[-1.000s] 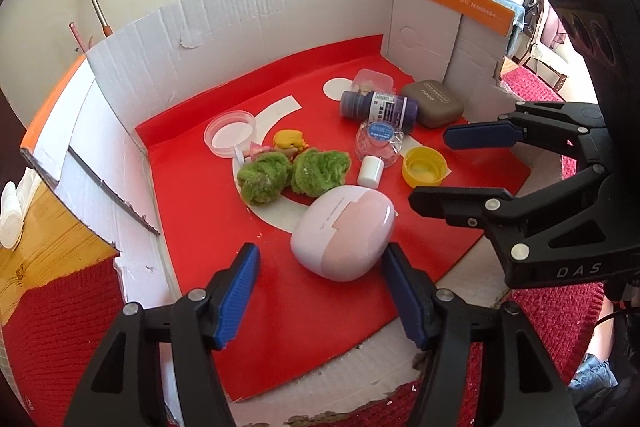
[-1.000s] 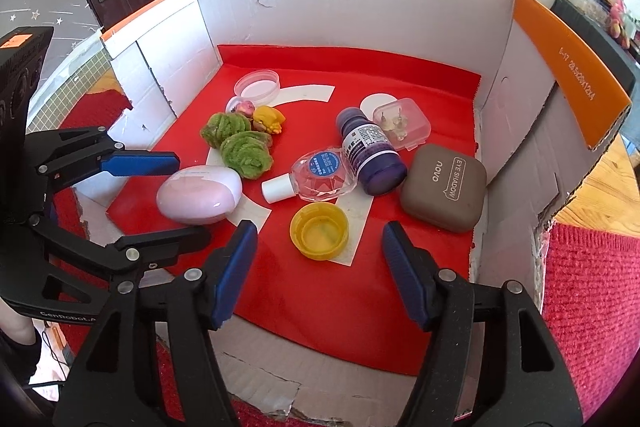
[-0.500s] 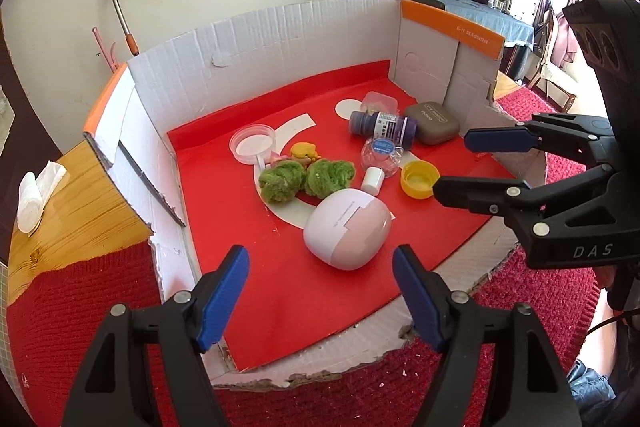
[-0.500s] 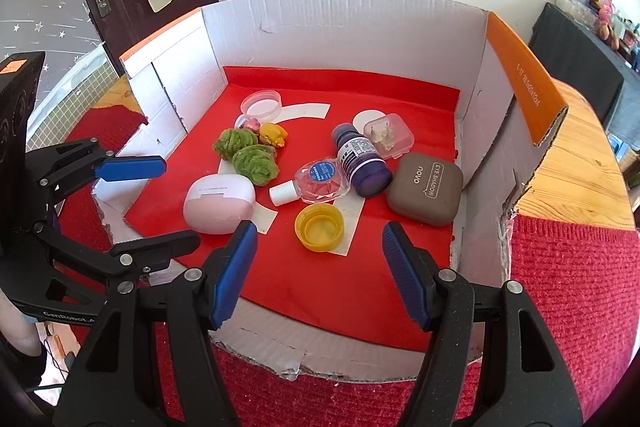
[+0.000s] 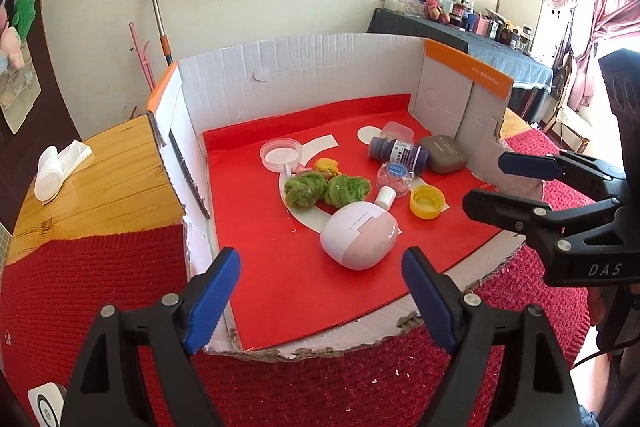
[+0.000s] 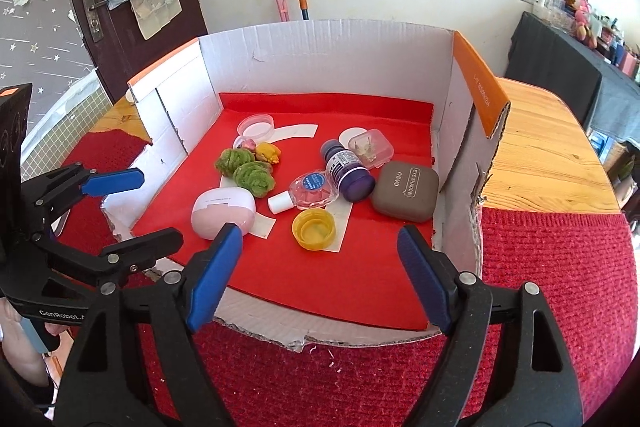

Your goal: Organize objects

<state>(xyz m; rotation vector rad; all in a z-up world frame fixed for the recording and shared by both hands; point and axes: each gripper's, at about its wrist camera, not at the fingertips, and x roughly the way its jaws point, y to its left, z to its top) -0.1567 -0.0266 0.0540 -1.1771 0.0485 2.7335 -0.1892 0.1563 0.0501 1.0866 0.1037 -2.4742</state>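
A cardboard box [image 5: 304, 75] [image 6: 332, 59] with a red floor holds a pink-and-white case [image 5: 359, 239] [image 6: 223, 213], two green fuzzy balls [image 5: 325, 188] [image 6: 245, 169], a yellow cap [image 5: 426, 201] [image 6: 314, 229], a clear bottle [image 6: 310, 187], a purple bottle [image 5: 398, 151] [image 6: 347, 171], a brown eye-shadow case [image 5: 443, 154] [image 6: 405, 190] and a clear round lid [image 5: 280, 154] [image 6: 256, 126]. My left gripper [image 5: 320, 295] [image 6: 132, 207] is open and empty, in front of the box. My right gripper [image 6: 318, 275] [image 5: 496, 183] is open and empty, also outside the front edge.
The box stands on a wooden table [image 6: 532, 155] covered in front by a red knitted cloth [image 6: 552, 267]. A rolled white cloth [image 5: 52, 173] lies on the table to the left. A wall with a mop handle [image 5: 160, 19] is behind.
Both grippers have pulled back and up from the box, so the objects look smaller and farther. Nothing in the box has moved.
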